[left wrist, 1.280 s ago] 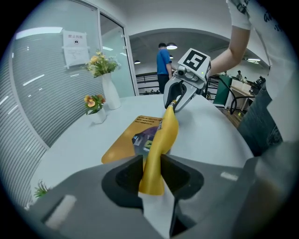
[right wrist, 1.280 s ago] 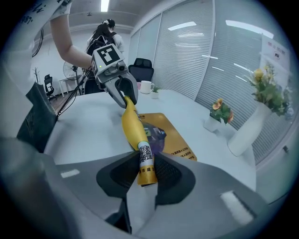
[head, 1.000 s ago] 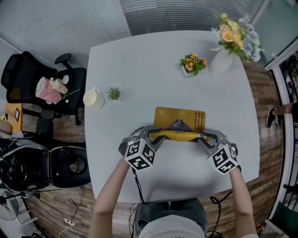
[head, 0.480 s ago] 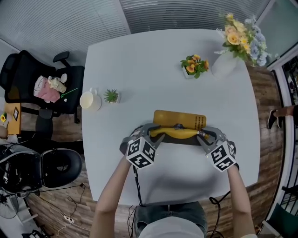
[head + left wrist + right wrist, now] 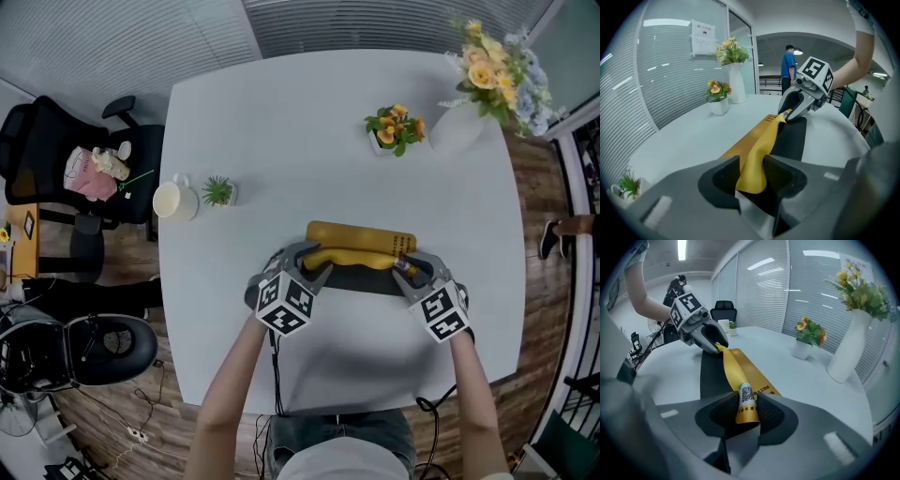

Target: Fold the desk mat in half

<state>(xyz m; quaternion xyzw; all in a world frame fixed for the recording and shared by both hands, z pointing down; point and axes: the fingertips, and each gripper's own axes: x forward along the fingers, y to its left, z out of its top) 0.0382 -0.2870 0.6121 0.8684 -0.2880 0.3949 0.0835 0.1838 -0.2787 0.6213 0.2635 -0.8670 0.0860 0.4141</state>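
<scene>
Desk mat (image 5: pixel 361 236): yellow face up, on the near half of the desk (image 5: pixel 309 141), long side running across in front of the person. Its near long edge is off the surface and curls toward the far edge. The dark underside (image 5: pixel 361 278) shows beneath the lifted strip.

Left hand-held gripper (image 5: pixel 314 266): jaws clamped on the near-left corner, the yellow sheet pinched between the pads. Right hand-held gripper (image 5: pixel 405 268): jaws clamped on the near-right corner, right at the printed label (image 5: pixel 746 397) with its square code.

Why held so: with one corner in each gripper, the lifted edge hangs level between them. I judge this is meant to make the crease run parallel to the long side, not skew. The far half lies flat on the desk and serves as the anchor.

Stage, as I read it: fold begun, not closed. The lifted edge is short of the far edge.

Surroundings: mug (image 5: pixel 174 200) and small green plant (image 5: pixel 218 191) off to the left, potted orange flowers (image 5: pixel 394 128) and white vase (image 5: pixel 459 127) at the far right. All are well apart from the mat, so nothing lies in the fold's path.

Risk: uneven travel of the two grippers would leave the edges misaligned.
</scene>
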